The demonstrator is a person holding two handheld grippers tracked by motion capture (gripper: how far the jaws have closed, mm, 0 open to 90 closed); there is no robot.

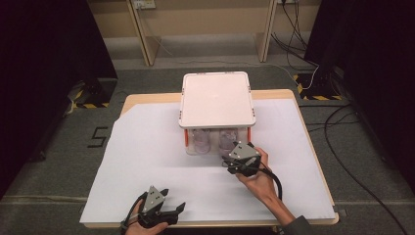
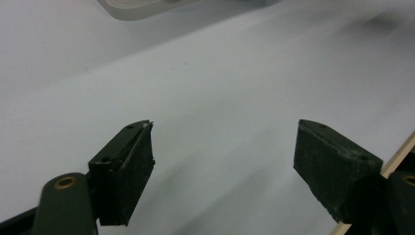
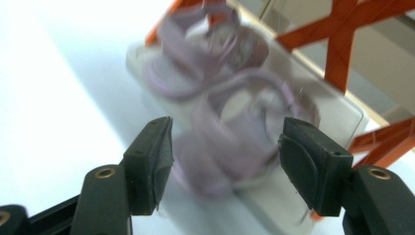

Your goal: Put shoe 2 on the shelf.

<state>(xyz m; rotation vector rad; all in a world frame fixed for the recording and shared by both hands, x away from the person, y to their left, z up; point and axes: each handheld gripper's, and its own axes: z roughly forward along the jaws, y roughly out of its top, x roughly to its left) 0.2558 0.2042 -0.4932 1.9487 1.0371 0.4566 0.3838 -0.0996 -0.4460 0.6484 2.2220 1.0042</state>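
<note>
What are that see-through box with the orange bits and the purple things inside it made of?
The box looks like clear hard plastic: you see straight through its glossy wall. Its lid seems matte white plastic, and the orange struts look like moulded plastic too. The purple things are blurred; their looping straps suggest soft rubbery sandals, though that is a guess. The jaw pads look like dull black rubber.

Lilac cups (image 3: 230, 142) — orange-framed box (image 1: 217, 98)
</note>
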